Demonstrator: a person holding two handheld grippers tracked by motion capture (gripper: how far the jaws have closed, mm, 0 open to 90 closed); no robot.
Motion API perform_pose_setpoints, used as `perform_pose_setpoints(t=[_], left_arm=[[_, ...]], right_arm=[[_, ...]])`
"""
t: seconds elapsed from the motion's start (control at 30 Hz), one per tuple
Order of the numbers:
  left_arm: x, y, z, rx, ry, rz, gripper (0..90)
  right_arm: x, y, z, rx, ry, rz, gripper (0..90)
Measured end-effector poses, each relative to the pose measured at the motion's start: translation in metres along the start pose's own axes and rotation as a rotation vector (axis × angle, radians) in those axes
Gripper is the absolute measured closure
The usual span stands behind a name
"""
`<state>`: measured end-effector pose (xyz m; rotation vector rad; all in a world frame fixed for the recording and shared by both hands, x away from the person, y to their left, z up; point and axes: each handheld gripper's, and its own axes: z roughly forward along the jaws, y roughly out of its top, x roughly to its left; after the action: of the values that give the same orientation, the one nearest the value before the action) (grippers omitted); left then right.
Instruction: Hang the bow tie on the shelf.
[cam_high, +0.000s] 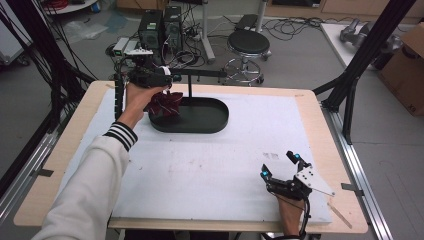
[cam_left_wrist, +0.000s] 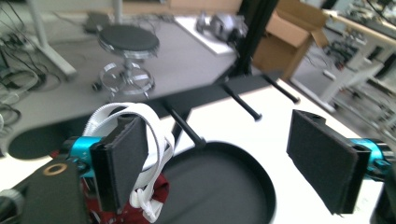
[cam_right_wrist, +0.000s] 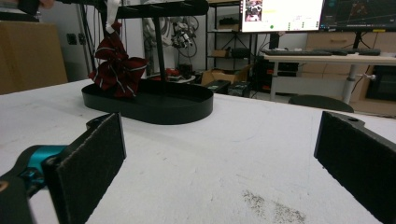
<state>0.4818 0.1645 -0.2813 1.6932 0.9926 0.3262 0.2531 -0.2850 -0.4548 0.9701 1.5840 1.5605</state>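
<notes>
Now, by label:
Left gripper (cam_high: 150, 75): raised over the left end of the rack, jaws spread wide, nothing pinched between the pads; white strap draped against one pad (cam_left_wrist: 122, 156) in the left gripper view.
Right gripper (cam_high: 279, 165): resting low on the near right part of the table, jaws wide apart, nothing between them, well apart from the rack.
Dark red striped bag (cam_high: 165, 103): hanging by its white strap (cam_left_wrist: 140, 140) at the left end of the rack, bunched body reaching down to the tray's left end.
Black oval tray (cam_high: 210, 117): base of the rack, lying on the far middle of the white mat.
Rack crossbar (cam_right_wrist: 154, 8): black, level above the tray, short pegs sticking out.
White mat (cam_high: 210, 170): covering most of the wooden table (cam_high: 65, 165).
</notes>
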Motion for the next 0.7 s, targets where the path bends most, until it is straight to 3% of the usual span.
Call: perform_pose_setpoints(t=[0.1, 0.33, 0.7], left_arm=[[-0.001, 0.001, -0.003, 0.025, -0.026, -0.012, 18.1], [-0.005, 0.000, -0.002, 0.047, -0.034, 0.007, 16.9], [-0.009, -0.024, 0.008, 0.040, -0.020, 0.045, 17.0]], right_arm=[[0.000, 0.000, 0.000, 0.000, 0.000, 0.001, 1.0], [0.000, 0.000, 0.000, 0.000, 0.001, 0.002, 1.0], [-0.001, 0.000, 0.000, -0.003, 0.003, 0.008, 0.9]])
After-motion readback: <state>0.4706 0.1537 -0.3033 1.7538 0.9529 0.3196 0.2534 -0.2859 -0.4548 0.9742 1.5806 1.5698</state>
